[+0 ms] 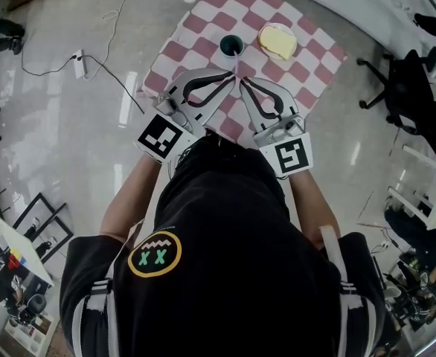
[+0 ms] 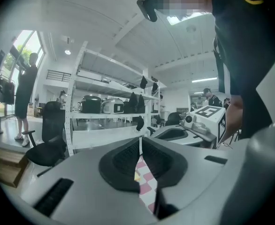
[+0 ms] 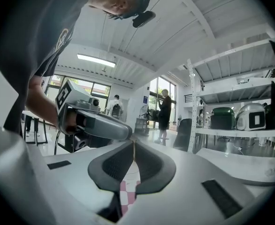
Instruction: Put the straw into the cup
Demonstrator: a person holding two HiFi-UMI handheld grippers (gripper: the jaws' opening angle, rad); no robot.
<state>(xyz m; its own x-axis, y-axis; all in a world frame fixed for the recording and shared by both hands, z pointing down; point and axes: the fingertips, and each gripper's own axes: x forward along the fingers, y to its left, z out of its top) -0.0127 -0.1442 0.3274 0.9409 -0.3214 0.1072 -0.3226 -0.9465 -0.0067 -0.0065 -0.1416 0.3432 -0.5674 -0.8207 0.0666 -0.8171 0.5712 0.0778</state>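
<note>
Pale glossy flooring surrounds a table under a pink-and-white checked cloth (image 1: 197, 24). At its far middle stands a dark green round cup (image 1: 231, 45), just left of a yellow lump on a pale plate (image 1: 277, 42). Nearer, the left gripper (image 1: 229, 80) and right gripper (image 1: 242, 82) meet tip to tip, each with jaws pressed together. I cannot make out the straw. The only legible print is a green "XX" badge (image 1: 155, 256) on the black shirt. White shelving (image 2: 100, 104) holds cookers.
</note>
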